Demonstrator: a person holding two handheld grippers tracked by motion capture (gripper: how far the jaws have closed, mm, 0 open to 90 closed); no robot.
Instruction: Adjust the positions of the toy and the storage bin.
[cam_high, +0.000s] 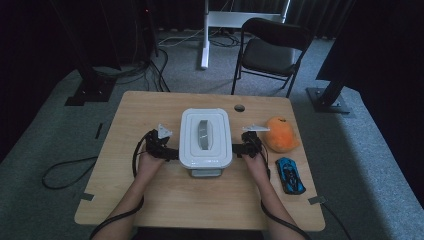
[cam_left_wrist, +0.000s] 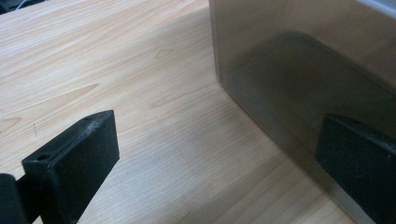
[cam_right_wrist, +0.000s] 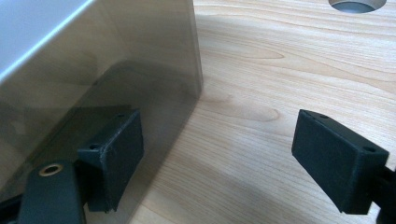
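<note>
- Storage box (cam_high: 205, 145), a clear-walled plastic container with a white lid (cam_high: 192, 150) and a grey handle (cam_high: 204, 134) set into the lid's top, stands upright at the middle of the wooden table (cam_high: 150, 200).
- Left gripper (cam_high: 167, 151) sits at the box's left side, low, near the table surface. In the left gripper view its jaws stand wide apart; one jaw lies against or just beside the translucent wall (cam_left_wrist: 299, 93), the other is well clear over bare wood. It grips nothing.
- Right gripper (cam_high: 239, 148) mirrors it at the box's right side. In the right gripper view the jaws are likewise wide apart, one close alongside the wall (cam_right_wrist: 116, 84), the other over the table. Nothing is held.
- Contact between jaw and wall cannot be confirmed on either side.
- Handling judgement: the box looks rigid and light; contents cannot be made out through the smoky walls. The smooth, glossy walls probably offer poor friction, so a squeeze from both sides may slip.
- Recommended hold: under the overhanging lid rim on both sides, or the lid's handle, provided the lid is latched; this cannot be told.
- Bystanders: an orange plush toy (cam_high: 281, 134) and a blue toy car (cam_high: 290, 175) lie to the right, apart from the box.
</note>
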